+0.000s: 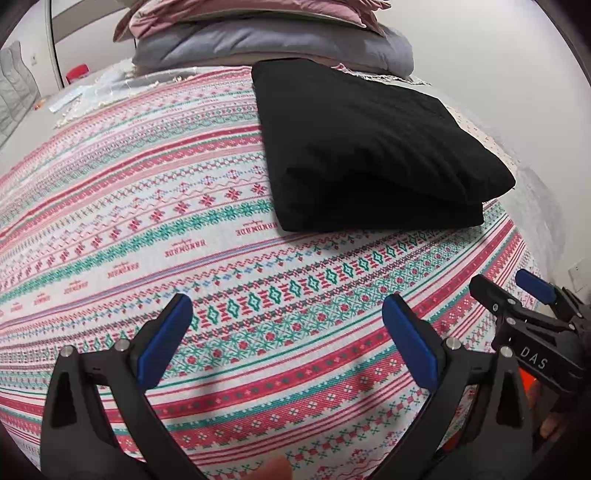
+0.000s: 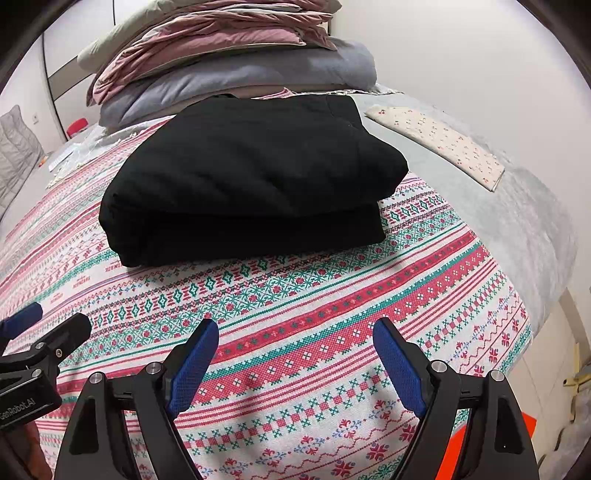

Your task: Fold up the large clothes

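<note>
1. Lying folded into a thick rectangular bundle, the black garment (image 2: pixel 251 177) rests on the patterned cloth (image 2: pixel 332 314) that covers the bed — its layered edge faces both cameras, and nothing touches it.
2. The left gripper (image 1: pixel 288 332) hangs above the patterned cloth, well short of the garment; its two blue-padded fingers (image 1: pixel 166 339) stand wide apart with only cloth showing between them.
3. The right gripper (image 2: pixel 295 362) hangs likewise, jaws spread wide and holding nothing, nearer to the garment's front edge than to the bed's near edge.
4. In the left wrist view the right gripper also shows at the right margin, just beside the left one and parted too; in the right wrist view the left gripper shows at the left margin.
5. Behind the garment sits a stack of bedding: a grey pillow (image 2: pixel 236 85) underneath, pink quilts (image 2: pixel 218 33) on top.
6. To the garment's right, on the grey bed sheet (image 2: pixel 517 229), lies a flat cream cloth with small red prints (image 2: pixel 443 144) — apart from the garment.
7. A red object (image 2: pixel 77 127) stands far back on the left, too small to identify.
</note>
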`<state>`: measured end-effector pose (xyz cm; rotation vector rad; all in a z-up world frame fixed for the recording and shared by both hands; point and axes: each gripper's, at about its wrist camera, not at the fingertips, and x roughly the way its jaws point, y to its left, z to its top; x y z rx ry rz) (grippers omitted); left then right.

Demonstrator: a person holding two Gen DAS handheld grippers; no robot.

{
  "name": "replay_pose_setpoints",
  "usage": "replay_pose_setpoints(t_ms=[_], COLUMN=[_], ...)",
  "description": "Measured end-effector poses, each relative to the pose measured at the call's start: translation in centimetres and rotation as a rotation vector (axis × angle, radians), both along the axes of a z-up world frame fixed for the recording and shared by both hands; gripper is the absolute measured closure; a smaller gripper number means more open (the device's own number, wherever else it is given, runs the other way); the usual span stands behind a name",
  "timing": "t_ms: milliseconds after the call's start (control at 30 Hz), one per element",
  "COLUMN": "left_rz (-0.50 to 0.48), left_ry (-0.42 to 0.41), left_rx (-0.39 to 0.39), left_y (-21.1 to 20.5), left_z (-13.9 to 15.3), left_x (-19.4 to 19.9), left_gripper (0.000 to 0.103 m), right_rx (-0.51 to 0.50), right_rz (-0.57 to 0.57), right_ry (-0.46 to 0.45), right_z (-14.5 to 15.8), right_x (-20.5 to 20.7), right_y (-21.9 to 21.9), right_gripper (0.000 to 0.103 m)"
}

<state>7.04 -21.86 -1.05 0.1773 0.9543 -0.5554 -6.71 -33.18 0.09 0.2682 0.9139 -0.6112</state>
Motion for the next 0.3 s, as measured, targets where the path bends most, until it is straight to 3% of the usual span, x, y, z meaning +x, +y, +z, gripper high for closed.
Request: replay_pose_setpoints(t_ms=[300], left_rz=[0.008], left_ry=[0.018], left_rx=[0.011], left_y=[-0.22], left_z=[-0.50], left_x=[0.26], left_gripper=[0.001], right_rx=[0.000], right_rz=[-0.001], right_ry=[0.000], right_z=[-0.03], right_x=[-0.03], right_y=[-0.07], right_gripper=[0.016])
